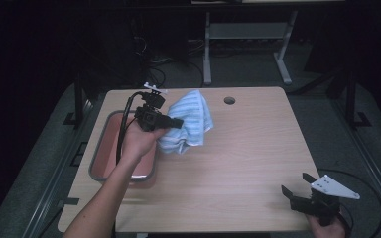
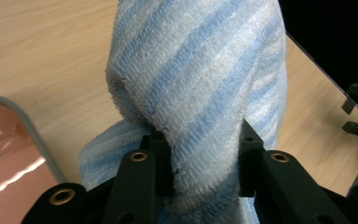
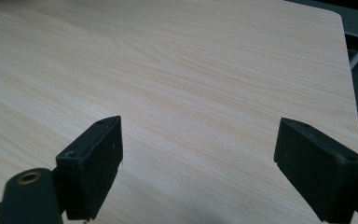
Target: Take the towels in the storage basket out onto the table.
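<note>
At the near right corner of the pale wood-grain tabletop (image 1: 238, 163), the right hand-held gripper (image 1: 297, 184) is resting low in the person's hand, its two black jaws standing wide apart with nothing between them; in the right gripper view the same right hand-held gripper (image 3: 198, 154) is looking across bare wood toward the far edge. Nearer the left side, the person's left forearm (image 1: 104, 198) is reaching up from the bottom edge and over a shallow rectangular tray with a grey rim and a pinkish-red floor (image 1: 99, 148), which is sitting on the left part of the tabletop. The left hand-held gripper (image 1: 176, 122) is being held above the far end of that tray, a black cable looping down from it, and it is clamping a light blue and white striped terry cloth (image 1: 191, 121). The cloth is hanging bunched from the jaws, lifted over the tabletop just to the right of the tray, with its lower folds drooping close to the wood; whether they are touching it cannot be told. In the left gripper view the left hand-held gripper (image 2: 205, 158) is pinching a twisted fold of the striped cloth (image 2: 200, 79), and the tray's grey rim (image 2: 32, 135) is showing at the lower left. Farther back, a small round hole (image 1: 229, 100) is sitting in the tabletop near its far edge.
</note>
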`<state>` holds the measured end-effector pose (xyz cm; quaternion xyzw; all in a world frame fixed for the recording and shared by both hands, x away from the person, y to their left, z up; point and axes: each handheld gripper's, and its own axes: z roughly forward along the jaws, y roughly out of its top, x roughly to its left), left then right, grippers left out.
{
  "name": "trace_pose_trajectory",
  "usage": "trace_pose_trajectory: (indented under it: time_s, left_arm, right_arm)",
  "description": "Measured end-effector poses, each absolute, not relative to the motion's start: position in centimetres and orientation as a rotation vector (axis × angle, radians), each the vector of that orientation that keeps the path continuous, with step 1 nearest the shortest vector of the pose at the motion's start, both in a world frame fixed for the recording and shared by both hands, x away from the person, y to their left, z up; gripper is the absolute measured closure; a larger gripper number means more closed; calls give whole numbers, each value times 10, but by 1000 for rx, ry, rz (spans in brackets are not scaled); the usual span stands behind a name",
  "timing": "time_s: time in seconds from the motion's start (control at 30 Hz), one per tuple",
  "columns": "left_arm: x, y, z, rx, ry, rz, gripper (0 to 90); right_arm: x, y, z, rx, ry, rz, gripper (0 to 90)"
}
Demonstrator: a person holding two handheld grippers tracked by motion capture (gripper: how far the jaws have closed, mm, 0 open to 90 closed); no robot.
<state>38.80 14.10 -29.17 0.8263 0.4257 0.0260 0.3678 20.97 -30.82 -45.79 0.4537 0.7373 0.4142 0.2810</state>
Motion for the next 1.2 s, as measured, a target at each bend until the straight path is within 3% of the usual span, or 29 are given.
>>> trace_pose_trajectory:
  time_s: [1.2]
  left_arm:
    - [405, 70, -326, 2167, 1016, -113, 671]
  right_arm:
    - [211, -304, -456, 1196, 1992, 1102, 149]
